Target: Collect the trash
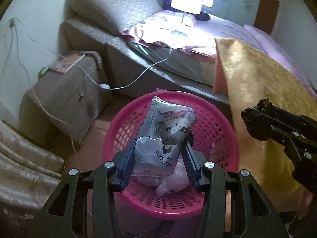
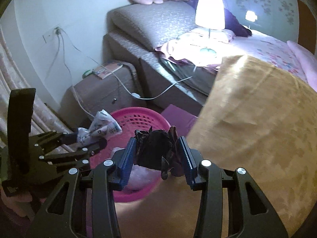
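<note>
Bedside, left claw (image 1: pixel 160 154) pinches printed packet (image 1: pixel 168 130); basket (image 1: pixel 218 134) below.

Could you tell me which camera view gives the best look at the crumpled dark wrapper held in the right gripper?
The right wrist view: the crumpled dark wrapper sits centre frame, clamped between the right gripper's blue pads, its crinkled folds visible. The left wrist view shows only a small dark clump at the gripper's tip near the right edge.

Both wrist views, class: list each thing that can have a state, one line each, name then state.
Left gripper: shut on the cat-print packet, above the basket.
Right gripper: shut on the dark crumpled wrapper.
Pink basket: upright, holding some pale trash.
Bedside lamp: lit.
White cable: hanging off the bed.
</note>
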Available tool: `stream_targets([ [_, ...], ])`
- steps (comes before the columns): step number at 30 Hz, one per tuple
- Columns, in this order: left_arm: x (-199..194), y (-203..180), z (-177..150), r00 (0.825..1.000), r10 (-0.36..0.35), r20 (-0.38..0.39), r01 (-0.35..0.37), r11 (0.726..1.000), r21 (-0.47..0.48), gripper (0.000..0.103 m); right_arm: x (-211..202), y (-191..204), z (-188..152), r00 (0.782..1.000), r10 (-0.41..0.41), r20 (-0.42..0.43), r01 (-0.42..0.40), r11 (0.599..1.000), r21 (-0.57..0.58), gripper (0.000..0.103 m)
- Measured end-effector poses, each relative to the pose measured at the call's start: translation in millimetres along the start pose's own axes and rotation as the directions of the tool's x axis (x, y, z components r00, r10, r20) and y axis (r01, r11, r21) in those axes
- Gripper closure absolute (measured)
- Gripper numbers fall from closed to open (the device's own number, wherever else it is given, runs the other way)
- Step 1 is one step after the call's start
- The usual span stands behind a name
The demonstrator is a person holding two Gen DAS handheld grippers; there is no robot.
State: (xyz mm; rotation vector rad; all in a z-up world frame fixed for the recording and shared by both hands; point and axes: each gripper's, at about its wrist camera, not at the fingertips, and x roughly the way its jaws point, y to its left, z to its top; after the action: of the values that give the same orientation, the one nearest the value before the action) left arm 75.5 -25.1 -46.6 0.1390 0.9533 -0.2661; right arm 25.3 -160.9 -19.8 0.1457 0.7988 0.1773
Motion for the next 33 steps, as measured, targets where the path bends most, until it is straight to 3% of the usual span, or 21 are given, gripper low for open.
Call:
stream_targets([
  [8,1.6,8.9,1.0,1.0,0.017,-0.007,-0.018,0.999,-0.04,0.056,13.6,17.3,11.8,0.998,0.054,-0.013,-0.054,0.999,-0.008,0.058],
  [12,1.1,10.4,1.2,1.0,0.016,-0.003,-0.016,0.999,-0.05,0.047,10.7,16.5,13.2,0.997,0.075,0.001,-0.075,0.997,0.014,0.043],
  [20,-5.0,13.8,3.2,0.999,0.03,0.028,-0.028,0.997,-0.076,0.03,0.0,0.6,11.4,0.998,0.057,0.031,-0.06,0.996,0.072,0.032],
  [27,-23.3,11.3,2.9,0.993,0.081,0.09,-0.076,0.995,-0.061,0.024,-19.6,5.7,0.4,0.996,-0.006,0.084,0.003,0.999,0.035,0.023],
  [33,-51.3,10.3,-3.8,0.974,0.155,0.166,-0.149,0.988,-0.05,0.021,-38.6,14.1,-11.7,0.989,-0.051,0.138,0.051,0.999,-0.001,0.016],
])
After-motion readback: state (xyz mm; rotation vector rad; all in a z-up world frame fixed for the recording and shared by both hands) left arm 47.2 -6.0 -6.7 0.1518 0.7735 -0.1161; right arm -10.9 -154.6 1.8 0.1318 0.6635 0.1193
